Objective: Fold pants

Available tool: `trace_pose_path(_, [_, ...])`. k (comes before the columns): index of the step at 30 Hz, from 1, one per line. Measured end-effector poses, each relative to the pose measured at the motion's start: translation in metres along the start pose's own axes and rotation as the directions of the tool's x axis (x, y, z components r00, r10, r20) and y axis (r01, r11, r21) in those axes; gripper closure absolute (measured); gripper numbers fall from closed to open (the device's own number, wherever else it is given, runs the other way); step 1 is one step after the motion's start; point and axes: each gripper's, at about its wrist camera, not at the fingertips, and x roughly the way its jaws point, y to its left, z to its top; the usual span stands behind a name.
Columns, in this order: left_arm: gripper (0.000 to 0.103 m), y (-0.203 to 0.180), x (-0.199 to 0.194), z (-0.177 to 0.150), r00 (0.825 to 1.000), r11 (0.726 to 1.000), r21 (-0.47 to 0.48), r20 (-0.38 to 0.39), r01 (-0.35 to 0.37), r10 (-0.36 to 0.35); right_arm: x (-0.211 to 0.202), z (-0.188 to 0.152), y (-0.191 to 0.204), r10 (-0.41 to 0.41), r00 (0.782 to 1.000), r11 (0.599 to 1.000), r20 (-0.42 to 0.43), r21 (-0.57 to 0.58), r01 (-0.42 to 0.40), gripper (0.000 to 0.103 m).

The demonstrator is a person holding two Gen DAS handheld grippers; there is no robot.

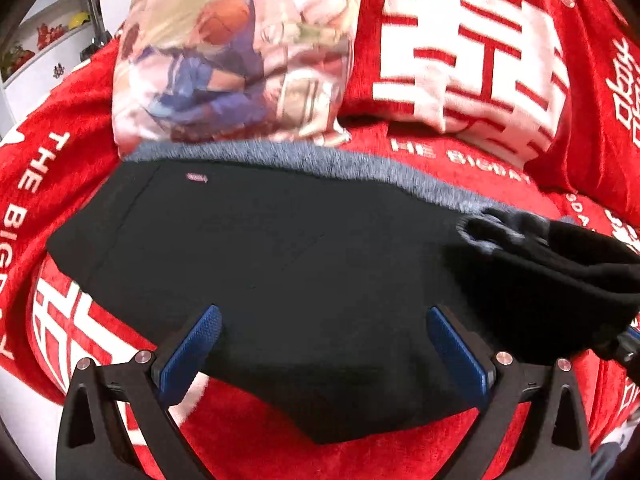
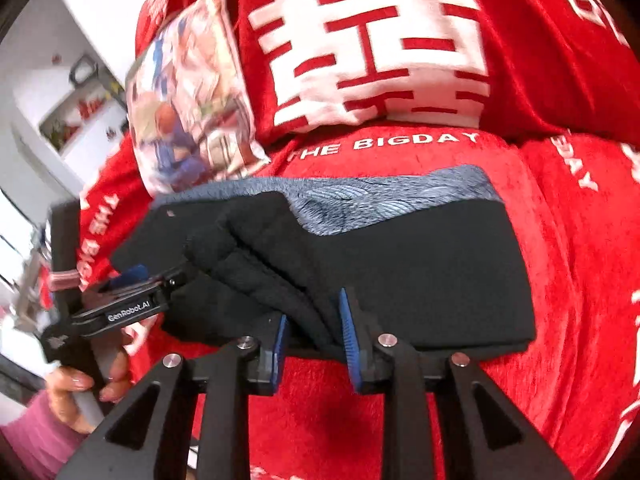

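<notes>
Nearest, the right gripper (image 2: 312,330) has a thick roll of the black fleece-lined pants (image 2: 420,268) between its blue pads, which stand slightly parted around the cloth without clearly pinching it. The left gripper (image 1: 324,354) hovers wide open and empty over the pants' near edge. The pants lie folded on the red plush blanket (image 2: 560,240), grey lining showing along their far edge, just before the printed cushion (image 1: 232,52). To finish well, lay the roll flush with the folded edge before fully releasing.

Printed cushion (image 1: 232,52) butts against pants (image 1: 260,264) far edge, blocks reach there; red blanket (image 2: 552,240) right of pants and in front lies bare, passable; left gripper (image 2: 132,280) crowds pants' left end
</notes>
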Motion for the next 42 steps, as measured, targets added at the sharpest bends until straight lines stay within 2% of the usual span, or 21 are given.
trace_pose_path(3, [0.000, 0.001, 0.001, -0.005, 0.999, 0.999, -0.031, -0.034, 0.012, -0.013, 0.024, 0.005, 0.015, -0.015, 1.000, 0.999, -0.020, -0.037, 0.014, 0.078])
trace_pose_path(7, [0.000, 0.004, -0.006, -0.007, 1.000, 1.000, -0.007, -0.004, -0.023, 0.023, 0.020, 0.018, 0.026, -0.049, 0.996, 0.998, 0.076, -0.023, 0.051, 0.077])
trace_pose_path(8, [0.000, 0.006, -0.003, -0.006, 0.999, 0.999, -0.002, -0.005, -0.040, 0.040, 0.026, 0.020, 0.035, -0.070, 0.995, 0.995, 0.071, -0.067, 0.075, 0.073])
trace_pose_path(10, [0.000, 0.011, 0.003, -0.003, 0.998, 0.998, -0.017, -0.025, -0.054, 0.053, 0.047, 0.016, 0.051, -0.129, 0.991, 0.977, 0.024, -0.170, 0.131, 0.050])
trace_pose_path(12, [0.000, 0.020, 0.005, -0.002, 0.998, 0.997, -0.057, -0.038, -0.052, 0.050, 0.067, 0.001, 0.072, -0.229, 0.973, 0.930, 0.004, -0.294, 0.220, 0.049])
trace_pose_path(14, [0.000, 0.027, 0.002, -0.002, 0.998, 0.996, -0.075, -0.026, -0.057, 0.055, 0.065, -0.016, 0.090, -0.270, 0.961, 0.888, 0.056, -0.371, 0.271, 0.046])
trace_pose_path(16, [0.000, 0.034, 0.002, -0.003, 0.997, 0.995, -0.075, -0.026, -0.072, 0.070, 0.051, -0.026, 0.101, -0.228, 0.970, 0.883, 0.088, -0.401, 0.244, 0.044])
trace_pose_path(19, [0.000, 0.040, -0.001, -0.001, 0.998, 0.996, -0.066, -0.026, -0.056, 0.054, 0.017, -0.030, 0.101, -0.054, 0.993, 0.916, 0.102, -0.391, 0.090, 0.044])
trace_pose_path(21, [0.000, 0.037, -0.007, 0.003, 1.000, 0.998, -0.056, -0.018, -0.010, 0.009, -0.001, -0.023, 0.084, 0.016, 0.994, 0.952, 0.110, -0.305, 0.018, 0.043])
trace_pose_path(24, [0.000, 0.022, -0.015, 0.013, 0.993, 0.993, -0.024, -0.017, 0.114, -0.114, -0.004, -0.007, 0.031, 0.134, 0.988, 0.991, 0.073, -0.019, -0.133, 0.043])
trace_pose_path(25, [0.000, 0.014, -0.017, 0.016, 0.989, 0.989, -0.003, -0.020, 0.149, -0.149, 0.000, -0.004, 0.007, 0.183, 0.981, 0.976, 0.057, 0.111, -0.188, 0.043])
trace_pose_path(27, [0.000, -0.009, -0.020, 0.022, 0.979, 0.978, 0.046, -0.026, 0.204, -0.203, 0.009, -0.007, -0.036, 0.266, 0.962, 0.901, 0.058, 0.341, -0.270, 0.043])
trace_pose_path(28, [0.004, -0.020, -0.020, 0.026, 0.974, 0.972, 0.067, -0.036, 0.226, -0.224, 0.012, -0.010, -0.053, 0.290, 0.954, 0.860, 0.072, 0.418, -0.292, 0.043])
trace_pose_path(29, [0.014, -0.032, -0.017, 0.030, 0.969, 0.965, 0.090, -0.051, 0.246, -0.242, 0.014, -0.013, -0.066, 0.300, 0.950, 0.829, 0.086, 0.469, -0.305, 0.043])
trace_pose_path(32, [0.021, -0.057, -0.004, 0.038, 0.959, 0.953, 0.125, -0.108, 0.276, -0.263, 0.017, -0.015, -0.081, 0.332, 0.936, 0.782, 0.118, 0.520, -0.343, 0.043])
trace_pose_path(33, [0.025, -0.064, 0.003, 0.040, 0.953, 0.949, 0.127, -0.136, 0.289, -0.272, 0.018, -0.016, -0.083, 0.339, 0.934, 0.774, 0.114, 0.530, -0.346, 0.043])
trace_pose_path(34, [0.036, -0.069, 0.008, 0.040, 0.946, 0.946, 0.125, -0.166, 0.301, -0.279, 0.019, -0.017, -0.084, 0.341, 0.934, 0.763, 0.106, 0.549, -0.341, 0.043])
trace_pose_path(35, [0.038, -0.073, 0.013, 0.040, 0.938, 0.942, 0.119, -0.197, 0.312, -0.286, 0.020, -0.020, -0.087, 0.353, 0.930, 0.744, 0.105, 0.570, -0.347, 0.043])
trace_pose_path(37, [0.038, -0.077, 0.018, 0.037, 0.928, 0.939, 0.116, -0.229, 0.325, -0.293, 0.023, -0.025, -0.088, 0.379, 0.919, 0.718, 0.110, 0.591, -0.367, 0.044])
trace_pose_path(40, [0.038, -0.084, 0.021, 0.036, 0.929, 0.934, 0.150, -0.237, 0.324, -0.284, 0.023, -0.033, -0.096, 0.362, 0.924, 0.699, 0.124, 0.619, -0.357, 0.051])
trace_pose_path(42, [0.038, -0.088, 0.022, 0.034, 0.919, 0.925, 0.158, -0.257, 0.345, -0.299, 0.027, -0.038, -0.103, 0.362, 0.921, 0.650, 0.144, 0.669, -0.360, 0.052])
